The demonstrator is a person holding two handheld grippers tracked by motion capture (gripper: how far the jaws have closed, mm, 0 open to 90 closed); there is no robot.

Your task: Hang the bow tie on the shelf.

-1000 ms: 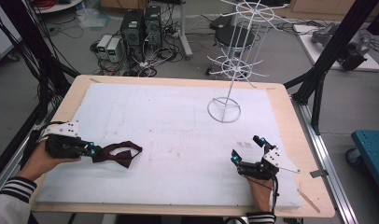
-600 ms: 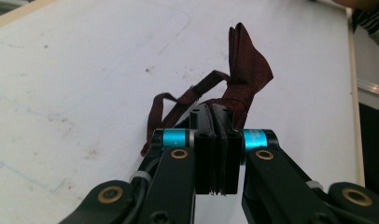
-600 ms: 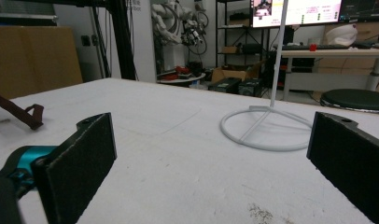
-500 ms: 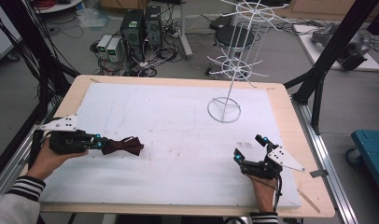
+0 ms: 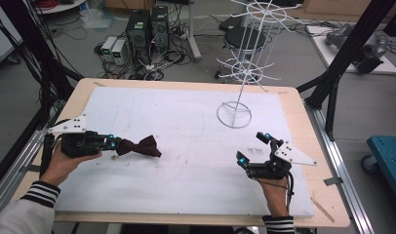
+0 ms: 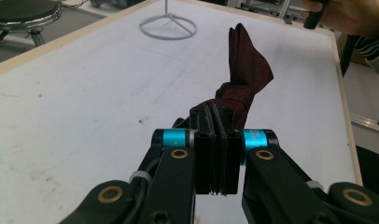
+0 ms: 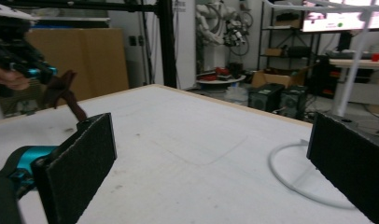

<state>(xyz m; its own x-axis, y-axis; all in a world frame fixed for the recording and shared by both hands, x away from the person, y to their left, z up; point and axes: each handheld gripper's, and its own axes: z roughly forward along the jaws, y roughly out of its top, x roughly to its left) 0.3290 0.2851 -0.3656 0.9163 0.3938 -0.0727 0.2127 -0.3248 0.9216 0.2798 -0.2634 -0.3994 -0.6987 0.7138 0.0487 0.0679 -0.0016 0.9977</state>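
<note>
A dark red bow tie (image 5: pixel 140 146) hangs off the white mat at the left, pinched at one end by my left gripper (image 5: pixel 114 143). In the left gripper view the jaws are pressed together on the bow tie (image 6: pixel 243 77), whose free wing sticks up beyond them. My right gripper (image 5: pixel 254 148) rests at the right front of the mat, open, with nothing between its pads (image 7: pixel 80 168). A white wire rack (image 5: pixel 245 63) stands on a ring base (image 5: pixel 234 115) at the back right. In the right gripper view the bow tie (image 7: pixel 64 93) dangles far off at the left.
The white mat (image 5: pixel 186 141) covers a wooden table (image 5: pixel 303 117). Black frame posts (image 5: pixel 347 53) rise at the right and left. Computer boxes and cables (image 5: pixel 147 34) and a stool lie on the floor behind. A blue cart (image 5: pixel 388 156) stands at the right.
My left gripper has lifted the bow tie and carried it slightly right and up; the tie now hangs from one end. The right gripper has shifted a little.
</note>
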